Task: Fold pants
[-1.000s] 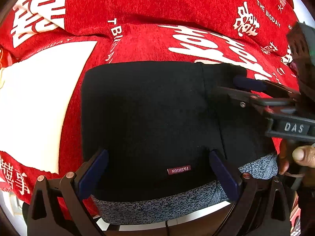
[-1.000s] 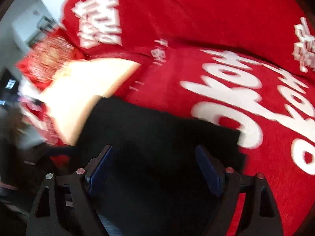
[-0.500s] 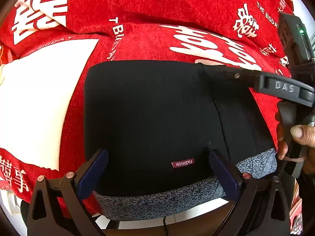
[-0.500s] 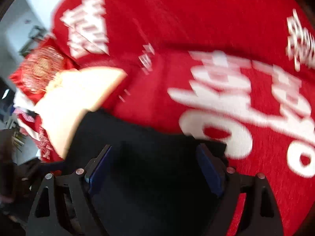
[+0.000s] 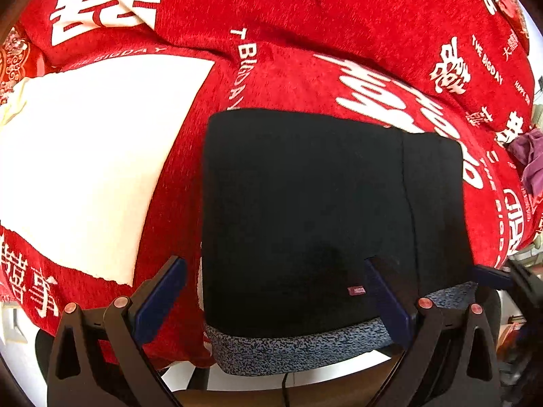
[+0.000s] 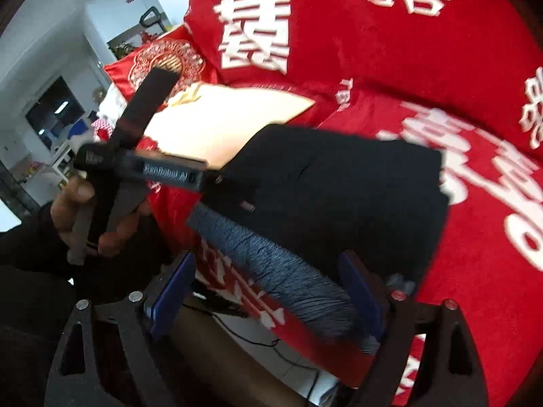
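- Left gripper (image 5: 271,300): jaws wide apart, nothing between them. Blue pads straddle the near-left corner of the pants (image 5: 322,210); left pad sits off the cloth over the red blanket (image 5: 288,78), right pad over the black fabric by the small label (image 5: 356,291).
- Right gripper (image 6: 268,302): jaws equally spread, holding nothing. Grey waistband (image 6: 271,264) runs diagonally between its pads in the lower centre of the right wrist frame; contact with it can't be judged, the frame is motion-blurred.
- Change: a second ago the right gripper lay across the right part of the left wrist frame, on the pants. Half a second ago it was at the far right corner. Now only its tips show at the lower right edge (image 5: 492,276). So it has backed off toward the person.
- Left view has also slid left: the pants sit further right in frame than before.
- Reading: the bundle lies flat and compact with both tools released. Folding looks done or nearly so; likely only a retreat or final tidy remains.
- Pants location: centre to right of the left wrist frame, on the blanket, waistband at the near edge overhanging the seat front.
- Orientation: waistband points to the frame bottom, folded edge to the top. Long axis is hard to call; the packet is close to square.
- Farther: white panel (image 5: 85,169) at left, purple cloth (image 5: 527,156) at far right edge.
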Motion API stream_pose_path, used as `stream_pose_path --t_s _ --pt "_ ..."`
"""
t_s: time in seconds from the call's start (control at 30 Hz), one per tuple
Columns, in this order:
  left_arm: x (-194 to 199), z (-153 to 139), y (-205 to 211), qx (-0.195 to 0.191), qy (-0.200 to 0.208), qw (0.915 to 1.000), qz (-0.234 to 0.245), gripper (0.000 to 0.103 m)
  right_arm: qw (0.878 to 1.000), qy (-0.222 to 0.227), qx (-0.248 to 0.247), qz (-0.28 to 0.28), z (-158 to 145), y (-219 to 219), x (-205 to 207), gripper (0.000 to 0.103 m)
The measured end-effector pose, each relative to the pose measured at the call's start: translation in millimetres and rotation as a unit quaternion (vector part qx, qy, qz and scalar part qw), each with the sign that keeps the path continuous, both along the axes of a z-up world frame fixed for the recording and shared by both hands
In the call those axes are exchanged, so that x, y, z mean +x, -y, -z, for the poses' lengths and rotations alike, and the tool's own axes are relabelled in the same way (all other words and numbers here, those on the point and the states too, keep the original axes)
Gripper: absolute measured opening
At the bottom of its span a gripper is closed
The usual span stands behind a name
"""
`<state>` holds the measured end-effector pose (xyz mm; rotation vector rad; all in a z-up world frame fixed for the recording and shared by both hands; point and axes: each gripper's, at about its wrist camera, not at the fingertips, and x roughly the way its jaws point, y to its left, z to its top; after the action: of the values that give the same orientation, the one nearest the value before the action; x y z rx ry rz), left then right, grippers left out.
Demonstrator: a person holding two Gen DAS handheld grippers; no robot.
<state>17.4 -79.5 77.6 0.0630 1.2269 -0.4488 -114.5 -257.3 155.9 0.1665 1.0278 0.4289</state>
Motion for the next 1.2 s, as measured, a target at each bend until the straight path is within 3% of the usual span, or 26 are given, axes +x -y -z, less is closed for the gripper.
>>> stream_pose_path --t_s 0.07,0.1,0.17,0.23,0.4,0.47,0.57,0.77,0.9,1.03,1.07,1.1,1.13,1.17,1.2 --pt "-3.9 2.5 -0.6 0.004 -0.004 1.0 0.003 0.102 0.999 -0.044 -0.02 0.02 25.8 5.4 9.1 0.088" --pt "-6.0 2.4 -0.5 0.005 -0.004 1.0 0.005 0.102 0.998 -0.058 -0.007 0.032 36.3 13.0 10.3 0.088" --pt "-9.1 2.8 -1.9 0.01 -0.002 0.9999 0.009 0.102 0.998 -0.048 0.021 0.043 32.5 20.6 8.2 0.088" --pt "-10.6 0.0 -5.0 0.006 0.0 0.9999 0.01 0.102 0.997 -0.056 0.005 0.048 27.0 21.7 9.8 0.089" --pt "-8.6 -7.2 -11.8 -0.01 0.009 0.9999 0.009 0.102 0.997 0.004 -0.014 0.08 -12.1 31.6 13.4 0.091" --pt "-7.6 -5.2 -12.8 -0.005 0.009 0.9999 0.009 0.102 0.994 0.04 -0.051 0.085 -25.8 33.7 25.6 0.097" --pt "-8.4 -6.7 -20.1 -0.025 0.006 0.9996 0.009 0.102 0.989 0.043 -0.103 0.095 -21.7 43.8 54.2 0.103" --pt "-6.8 -0.4 -27.4 -0.076 -0.023 0.9961 0.039 0.102 0.988 -0.007 -0.024 0.154 18.6 90.4 90.1 0.103" --pt "-5.5 10.3 -20.1 -0.106 -0.048 0.9919 0.051 0.102 0.984 -0.009 0.035 0.175 43.2 96.4 108.0 0.103" --pt "-11.8 10.0 -1.7 -0.061 -0.028 0.9956 0.066 0.102 0.984 0.012 0.047 0.173 48.0 93.2 109.8 0.103" --pt "-13.8 9.2 2.2 -0.051 -0.021 0.996 0.071 0.102 0.985 0.015 0.045 0.166 46.3 90.7 109.8 0.099" --pt "-15.2 9.5 6.3 -0.04 -0.016 0.9963 0.074 0.102 0.987 0.018 0.046 0.153 43.5 87.9 108.2 0.078" --pt "-15.5 10.2 9.6 -0.032 -0.014 0.9966 0.075 0.102 0.989 0.014 0.033 0.14 41.7 83.1 108.7 0.067" --pt "-15.2 10.5 10.9 -0.029 -0.013 0.9967 0.075 0.102 0.99 0.009 0.001 0.142 41.2 80.5 109.0 0.044" --pt "-15.6 8.9 12.3 -0.023 -0.011 0.9971 0.071 0.102 0.99 0.003 -0.006 0.142 40.9 81.7 109.3 0.03"
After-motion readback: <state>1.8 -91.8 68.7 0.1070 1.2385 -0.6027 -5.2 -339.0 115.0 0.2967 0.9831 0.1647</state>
